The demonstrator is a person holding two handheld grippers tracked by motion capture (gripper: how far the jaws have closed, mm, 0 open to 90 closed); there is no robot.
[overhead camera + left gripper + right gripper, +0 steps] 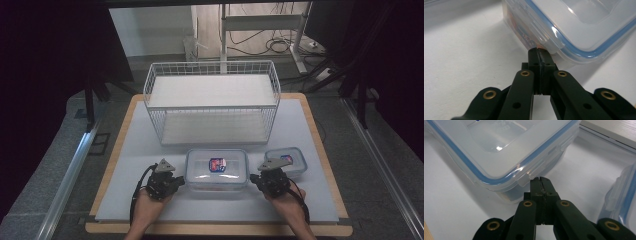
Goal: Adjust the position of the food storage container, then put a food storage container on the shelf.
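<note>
A white two-tier wire shelf rack (212,102) stands empty at the far half of the pale grey surface (140,150), and nothing has been lifted toward it yet: by the look of things the work is only at its opening step. The large clear plastic food container with a blue-sealed snap lid (217,168) sits near the front edge, just before the rack, its lid on. A smaller clear lidded container (287,159) rests just beside it on the right.

The left tool (176,181) has its jaws pressed together, empty, the tips at the side latch of the large container (574,22) in the left gripper view. The right tool (256,179) is likewise closed on nothing, its tips touching or nearly touching a latch tab on the opposite side (506,152).

Room is generous on the left, where bare surface runs out to the wooden rim. On the right it is tight: the right tool works in the narrow gap between the two containers, with the smaller one's edge (621,195) close alongside. The rack's open front faces the person, a clear path for a lift.
</note>
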